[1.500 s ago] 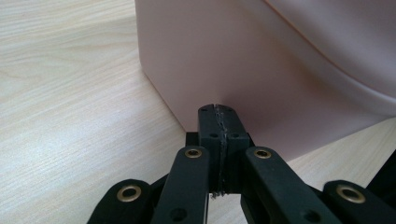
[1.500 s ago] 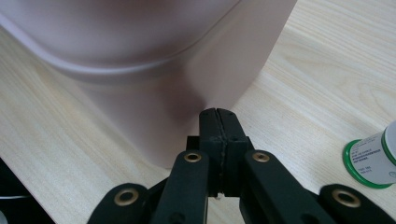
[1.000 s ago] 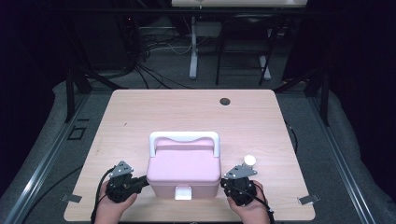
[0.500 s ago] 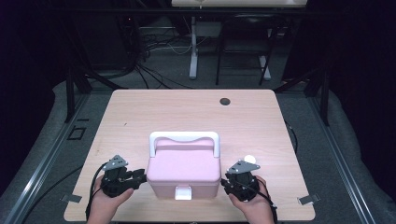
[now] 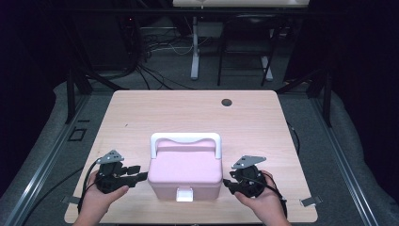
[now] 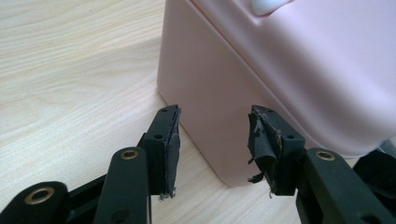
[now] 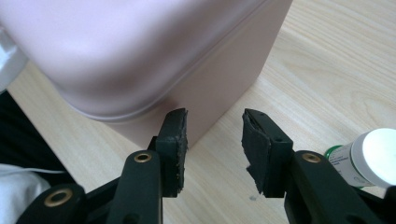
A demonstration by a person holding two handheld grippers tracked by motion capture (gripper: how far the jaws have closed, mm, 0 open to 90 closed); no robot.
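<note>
- Two grippers, left (image 5: 141, 176) and right (image 5: 229, 183), flank the pink box (image 5: 185, 172) at the table's (image 5: 188, 113) near edge; both jaws have just been opening, nothing between them.
- Risk: a sideways bump could shove the box.
- The right could knock over the bottle (image 7: 362, 158) just beside it.

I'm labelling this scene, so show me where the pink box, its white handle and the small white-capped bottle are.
pink box (image 5: 185, 172), high view, middle of its lid.
white handle (image 5: 185, 138), high view, middle of its top bar.
white-capped bottle (image 7: 378, 156), right gripper view, on its white cap.
</note>
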